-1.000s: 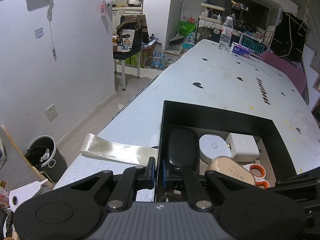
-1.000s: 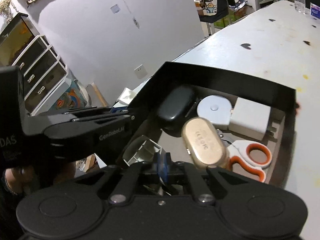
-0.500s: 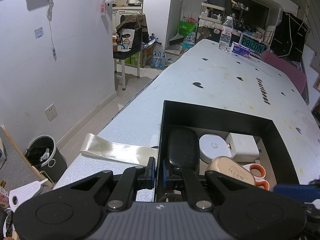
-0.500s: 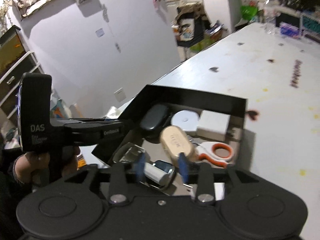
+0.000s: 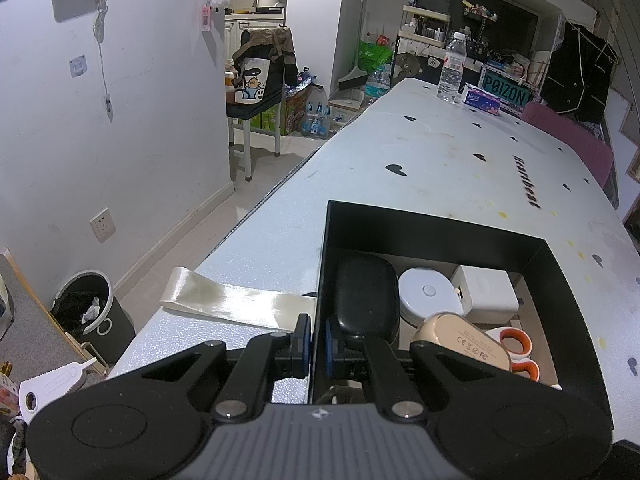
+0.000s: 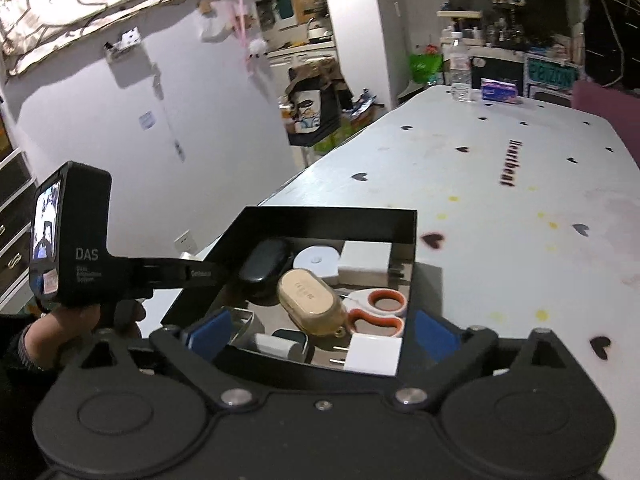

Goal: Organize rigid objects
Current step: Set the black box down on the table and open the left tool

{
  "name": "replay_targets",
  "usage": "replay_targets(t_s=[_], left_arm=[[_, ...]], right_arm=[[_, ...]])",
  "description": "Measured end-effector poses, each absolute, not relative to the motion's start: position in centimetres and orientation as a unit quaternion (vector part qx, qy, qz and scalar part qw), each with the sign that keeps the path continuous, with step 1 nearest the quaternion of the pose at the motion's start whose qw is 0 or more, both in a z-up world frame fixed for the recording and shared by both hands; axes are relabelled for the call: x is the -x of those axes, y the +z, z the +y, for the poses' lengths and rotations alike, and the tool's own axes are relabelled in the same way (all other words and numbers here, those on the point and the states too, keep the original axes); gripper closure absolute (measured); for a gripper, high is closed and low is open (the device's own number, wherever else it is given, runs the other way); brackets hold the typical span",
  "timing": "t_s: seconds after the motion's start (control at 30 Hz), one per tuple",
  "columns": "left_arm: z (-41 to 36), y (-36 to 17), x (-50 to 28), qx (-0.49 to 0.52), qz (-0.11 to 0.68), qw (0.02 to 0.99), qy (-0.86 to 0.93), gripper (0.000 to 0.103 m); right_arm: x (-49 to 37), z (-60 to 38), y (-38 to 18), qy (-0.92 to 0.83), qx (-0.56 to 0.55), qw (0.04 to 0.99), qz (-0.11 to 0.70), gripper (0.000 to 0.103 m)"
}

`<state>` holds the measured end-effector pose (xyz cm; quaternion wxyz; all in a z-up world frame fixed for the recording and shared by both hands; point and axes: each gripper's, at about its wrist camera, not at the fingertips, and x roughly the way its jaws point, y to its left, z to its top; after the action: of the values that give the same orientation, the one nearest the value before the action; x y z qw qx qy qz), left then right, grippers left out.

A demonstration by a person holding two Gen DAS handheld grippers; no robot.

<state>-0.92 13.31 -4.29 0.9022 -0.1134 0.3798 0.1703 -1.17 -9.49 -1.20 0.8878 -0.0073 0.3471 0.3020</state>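
Right wrist view: the box (image 6: 332, 216) sits on the desk (image 6: 500, 248) ahead of the right hand-held gripper (image 6: 320, 330), whose jaws have just spread wide, empty, leaving the white plug (image 6: 374, 356) inside. Left hand-held gripper (image 5: 317, 340) pinches the box's wall. Likely 1 more item stowed.

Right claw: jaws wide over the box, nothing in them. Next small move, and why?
Probably pull the right claw back clear of the black box: its jaws have just opened with nothing between them, and the left claw is clamped on the box's side wall.
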Motion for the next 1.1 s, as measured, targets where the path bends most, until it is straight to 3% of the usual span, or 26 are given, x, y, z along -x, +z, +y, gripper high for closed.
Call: replay_targets(t_s=[0.87, 0.93, 1.03, 1.1], left_arm=[[12.2, -3.9, 1.2, 0.064, 0.372, 0.91, 0.172, 0.096], [12.2, -3.3, 1.5, 0.07, 0.366, 0.913, 0.168, 0.092], [11.9, -1.8, 2.7, 0.08, 0.339, 0.925, 0.152, 0.067], [11.2, -0.5, 3.6, 0.07, 0.317, 0.933, 0.156, 0.039]], right_arm=[[2.0, -11.8, -1.6, 0.281, -0.023, 0.905, 0.319, 0.003], [2.0, -12.1, -1.6, 0.281, -0.026, 0.906, 0.316, 0.003], [2.2, -12.5, -1.5, 0.279, -0.03, 0.907, 0.313, 0.003], [2.3, -12.8, -1.3, 0.277, -0.033, 0.909, 0.31, 0.003]])
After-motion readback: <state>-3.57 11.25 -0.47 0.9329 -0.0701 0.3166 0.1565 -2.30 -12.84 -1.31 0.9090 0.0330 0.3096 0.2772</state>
